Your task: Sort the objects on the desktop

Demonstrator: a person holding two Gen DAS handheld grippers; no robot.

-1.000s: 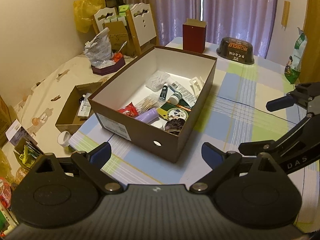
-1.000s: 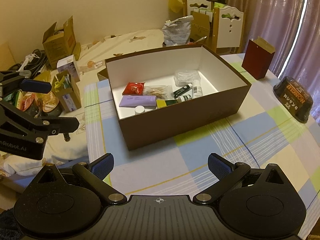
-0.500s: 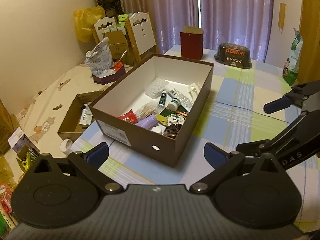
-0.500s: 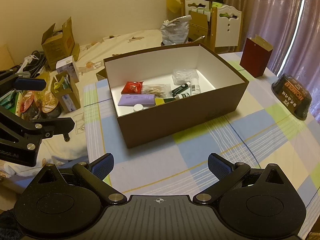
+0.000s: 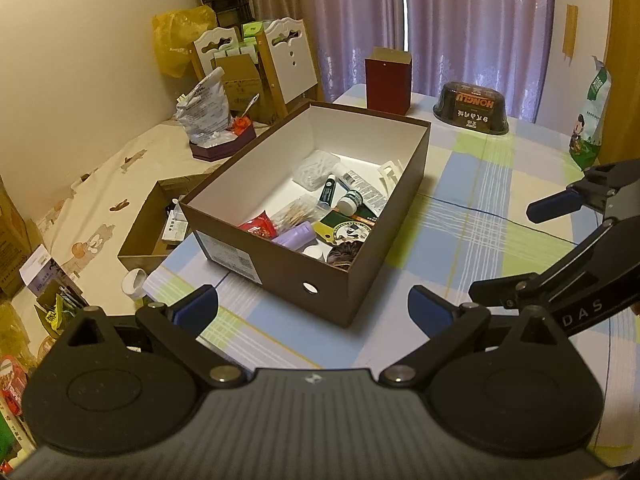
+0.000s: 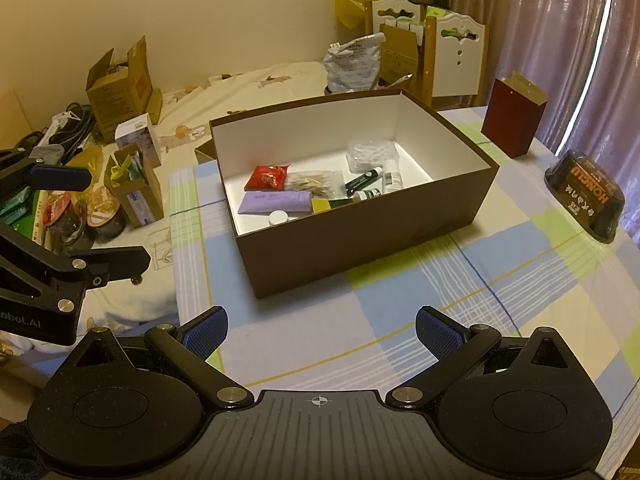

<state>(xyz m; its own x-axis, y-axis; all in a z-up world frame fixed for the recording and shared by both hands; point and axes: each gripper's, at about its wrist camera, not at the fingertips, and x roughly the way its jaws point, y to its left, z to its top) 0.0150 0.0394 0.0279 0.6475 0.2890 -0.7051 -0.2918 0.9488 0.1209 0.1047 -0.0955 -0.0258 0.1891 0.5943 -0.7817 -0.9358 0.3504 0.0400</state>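
A brown open box (image 5: 280,256) (image 6: 360,236) with a white inside stands on the checked tablecloth. Inside lie a lilac tube (image 5: 294,235) (image 6: 274,203), a red packet (image 5: 258,227) (image 6: 269,177), a clear bag (image 6: 366,155), a dark green tube (image 5: 327,195) (image 6: 362,181), a white-capped bottle (image 5: 349,201) and other small items. My left gripper (image 5: 312,306) is open and empty, held short of the box's near corner. My right gripper (image 6: 322,328) is open and empty too, in front of the box's long side. Each gripper shows at the edge of the other's view.
A dark red paper bag (image 5: 388,80) (image 6: 514,122) and a black lidded food tray (image 5: 470,112) (image 6: 586,194) stand on the far part of the table. A green snack bag (image 5: 590,120) leans at the right. Beside the table, cardboard boxes (image 6: 120,88) and clutter cover a bed.
Both grippers have drawn back and up a little from the box, which looks slightly smaller and further off. Both stayed open and empty. Nothing on the table moved.
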